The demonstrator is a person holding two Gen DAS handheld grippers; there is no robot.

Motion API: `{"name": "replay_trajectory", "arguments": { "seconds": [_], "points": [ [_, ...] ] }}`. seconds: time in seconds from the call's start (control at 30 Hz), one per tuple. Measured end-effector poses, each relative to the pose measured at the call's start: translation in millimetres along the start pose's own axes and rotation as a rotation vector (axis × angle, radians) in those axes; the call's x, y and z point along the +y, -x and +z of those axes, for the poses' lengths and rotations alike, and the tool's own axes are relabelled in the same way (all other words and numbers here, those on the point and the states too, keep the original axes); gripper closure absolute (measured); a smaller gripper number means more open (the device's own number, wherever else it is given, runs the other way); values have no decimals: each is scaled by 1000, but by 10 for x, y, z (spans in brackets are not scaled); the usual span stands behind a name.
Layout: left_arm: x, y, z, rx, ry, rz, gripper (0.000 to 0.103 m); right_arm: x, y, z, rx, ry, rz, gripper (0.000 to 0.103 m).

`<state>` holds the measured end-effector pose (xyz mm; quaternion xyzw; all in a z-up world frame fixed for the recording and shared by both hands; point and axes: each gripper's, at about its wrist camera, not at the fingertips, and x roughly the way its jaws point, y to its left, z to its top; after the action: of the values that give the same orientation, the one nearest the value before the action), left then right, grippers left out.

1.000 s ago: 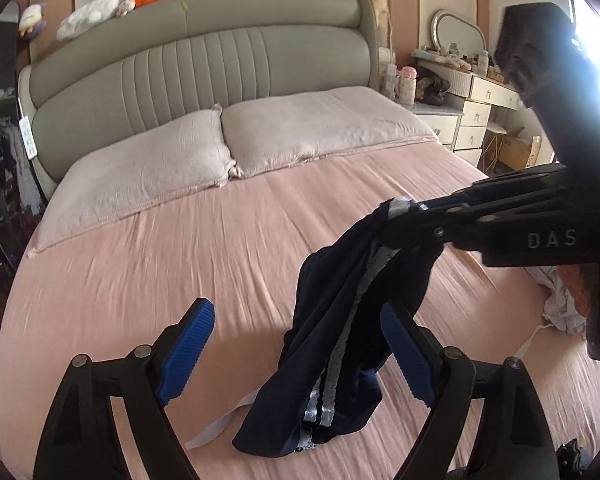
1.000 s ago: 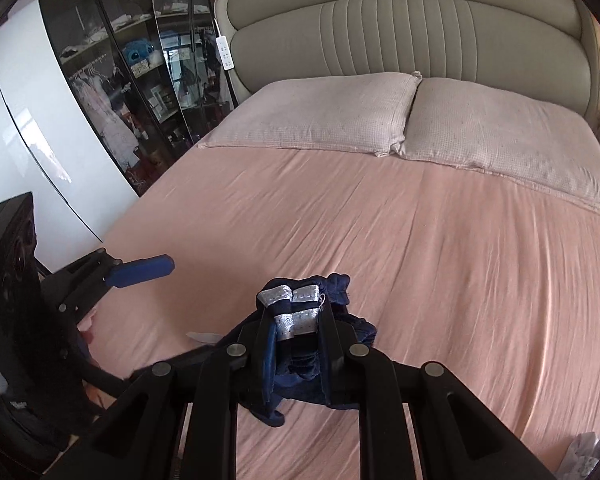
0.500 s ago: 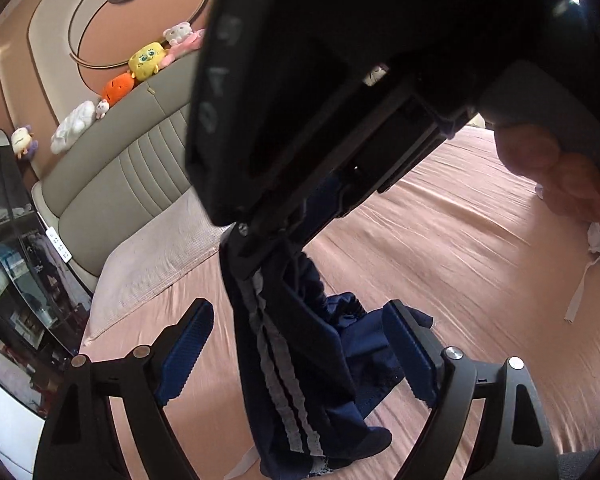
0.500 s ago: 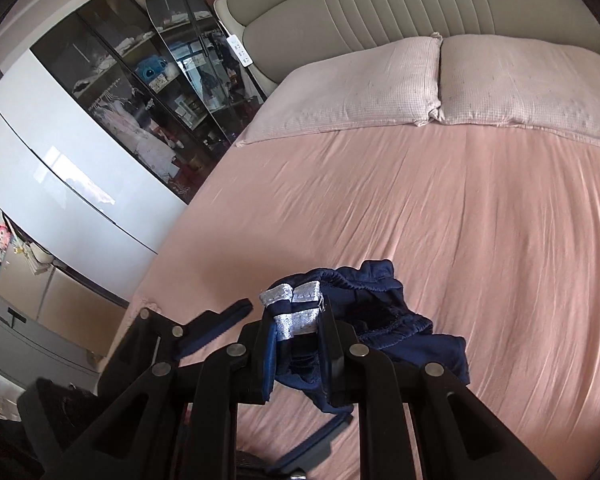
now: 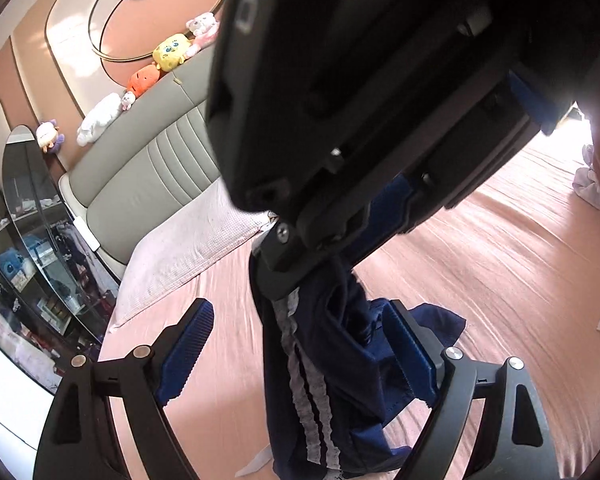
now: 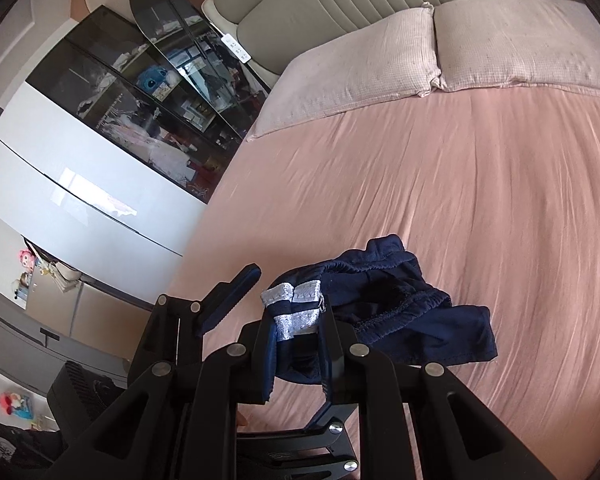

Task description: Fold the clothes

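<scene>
Right tongs (image 6: pixel 296 332): clamped on striped edge of navy shorts (image 6: pixel 404 312), lifted. Left tongs (image 5: pixel 300 354): jaws wide apart, straddling the hanging cloth, gripping nothing. Remainder of shorts trails onto pink bed sheet (image 6: pixel 480 184), near foot of bed.

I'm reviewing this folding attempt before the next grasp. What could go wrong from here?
The right hand-held gripper pinches only the striped edge of the navy shorts, so the cloth may slip out. The left hand-held gripper is open with the bunched shorts hanging between its fingers; closing now might catch several layers. The rest lies crumpled on the pink sheet, so the fold may come out uneven.
</scene>
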<state>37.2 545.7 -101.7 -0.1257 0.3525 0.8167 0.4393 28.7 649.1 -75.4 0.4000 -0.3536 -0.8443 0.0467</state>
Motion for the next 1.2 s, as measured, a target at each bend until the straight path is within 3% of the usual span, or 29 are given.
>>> {"name": "replay_trajectory", "arguments": {
  "seconds": [0.37, 0.4, 0.43, 0.5, 0.77, 0.83, 0.87, 0.9, 0.97, 1.2],
  "points": [
    [-118, 33, -34, -21, -28, -72, 21, -71, -72, 4, 38, -43, 43, 88],
    [-99, 40, -33, -24, -21, -71, 34, -73, -67, -6, 39, -42, 41, 87],
    [-72, 29, -31, -17, -9, -75, 56, -77, -64, -11, 41, -44, 45, 87],
    [17, -15, -29, 6, 40, -97, 77, -84, -63, -17, 45, -52, 48, 86],
    [183, 17, 8, 9, 139, -150, 86, -118, -92, -61, 49, -67, 90, 85],
    [233, -2, 19, 12, 158, -169, 87, -140, -98, -55, 47, -68, 116, 80],
    [249, -16, 18, 15, 165, -176, 87, -157, -96, -51, 42, -73, 136, 68],
    [273, -19, 11, 10, 173, -175, 87, -191, -83, -60, 40, -79, 122, 44],
    [340, -23, 3, 5, 195, -178, 87, -257, -57, -79, 35, -89, 93, 18],
    [656, -102, -33, 29, 280, -212, 87, -634, 18, -172, 17, -129, -13, 18]
  ]
}}
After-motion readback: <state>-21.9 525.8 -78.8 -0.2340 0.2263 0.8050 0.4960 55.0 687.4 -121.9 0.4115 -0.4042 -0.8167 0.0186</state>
